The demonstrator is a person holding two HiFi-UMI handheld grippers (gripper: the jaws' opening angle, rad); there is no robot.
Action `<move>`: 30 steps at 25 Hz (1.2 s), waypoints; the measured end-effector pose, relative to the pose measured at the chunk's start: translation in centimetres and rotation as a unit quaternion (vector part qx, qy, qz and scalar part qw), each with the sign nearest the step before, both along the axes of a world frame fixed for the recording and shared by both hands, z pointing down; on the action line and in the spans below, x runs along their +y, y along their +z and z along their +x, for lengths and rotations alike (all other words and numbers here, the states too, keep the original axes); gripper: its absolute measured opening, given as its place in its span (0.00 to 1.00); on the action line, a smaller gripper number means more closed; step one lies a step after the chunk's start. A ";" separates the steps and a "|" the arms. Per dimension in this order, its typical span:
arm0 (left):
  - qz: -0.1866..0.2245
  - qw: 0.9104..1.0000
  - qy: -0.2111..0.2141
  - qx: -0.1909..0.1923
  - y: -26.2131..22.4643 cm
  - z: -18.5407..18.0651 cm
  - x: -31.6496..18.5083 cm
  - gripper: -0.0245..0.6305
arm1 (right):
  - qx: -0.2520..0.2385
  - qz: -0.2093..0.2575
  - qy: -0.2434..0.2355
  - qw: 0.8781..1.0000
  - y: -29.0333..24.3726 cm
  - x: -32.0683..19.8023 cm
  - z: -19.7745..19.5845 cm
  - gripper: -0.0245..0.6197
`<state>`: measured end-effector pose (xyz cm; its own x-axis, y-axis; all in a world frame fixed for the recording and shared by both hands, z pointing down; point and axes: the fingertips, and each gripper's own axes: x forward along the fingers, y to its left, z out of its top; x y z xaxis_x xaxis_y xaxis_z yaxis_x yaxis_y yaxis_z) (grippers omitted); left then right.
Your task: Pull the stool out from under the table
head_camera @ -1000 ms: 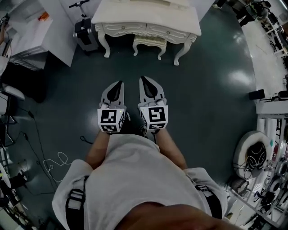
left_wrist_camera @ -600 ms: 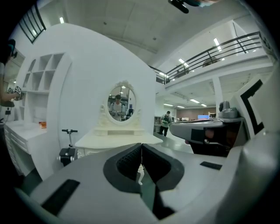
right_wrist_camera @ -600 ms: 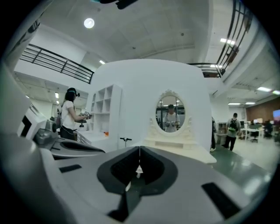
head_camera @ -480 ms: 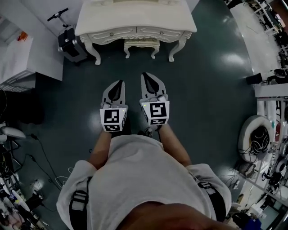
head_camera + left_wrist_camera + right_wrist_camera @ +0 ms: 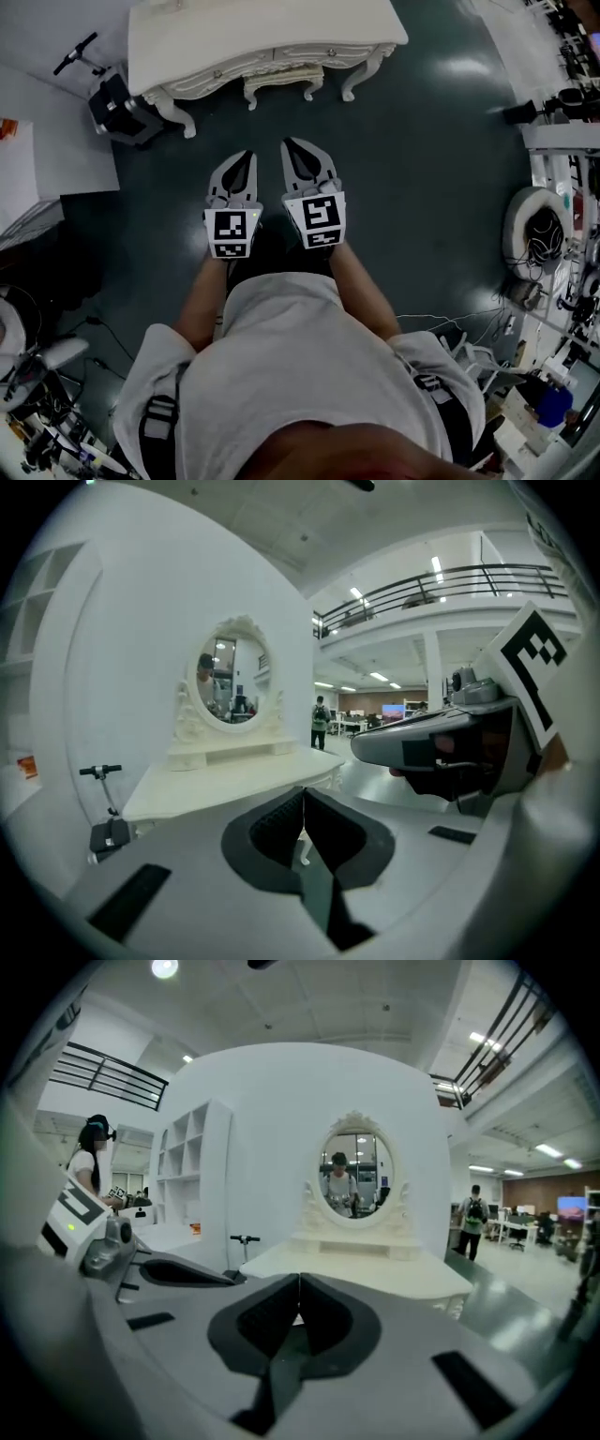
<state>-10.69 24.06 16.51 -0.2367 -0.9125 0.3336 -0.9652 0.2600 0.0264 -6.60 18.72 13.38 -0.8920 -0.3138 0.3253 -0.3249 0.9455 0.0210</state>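
1. The dark floor between the person and the furniture lies bare, so the step in hand reads as the approach. A straight walk-in serves best, steering clear of the black scooter parked just beside the table's left end.
2. The white dressing table stands at the top of the head view, well apart from both grippers. Its carved apron hangs low over the stool, so the reach probably has to come in low, below the drawer front rather than over the top.
3. The stool sits tucked under the table, between the curved front legs, with its cream front edge and two front legs showing. A grip on that front rail, or on a leg near the seat, seems the safest hold. A pull straight back toward the person should stop it catching the table legs.
4. The left gripper and the right gripper are held side by side in front of the torso. Both point at the table and neither touches anything.
5. Both pairs of jaws are clenched tight with nothing between them, as each gripper view shows. At least one pair has to spread before it reaches the stool's edge.
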 end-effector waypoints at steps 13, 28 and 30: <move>-0.068 0.995 0.066 -0.014 7.0 -1.6 -9.3 0.05 | 0.021 -0.089 0.074 0.993 8.3 -9.9 -0.8 0.06; -0.153 0.968 0.171 -0.099 19.5 1.6 -24.5 0.05 | 0.000 -0.177 0.177 0.968 22.6 -25.9 3.6 0.06; -0.153 0.966 0.186 -0.091 21.5 1.8 -26.7 0.05 | -0.007 -0.178 0.189 0.966 24.6 -27.6 4.1 0.06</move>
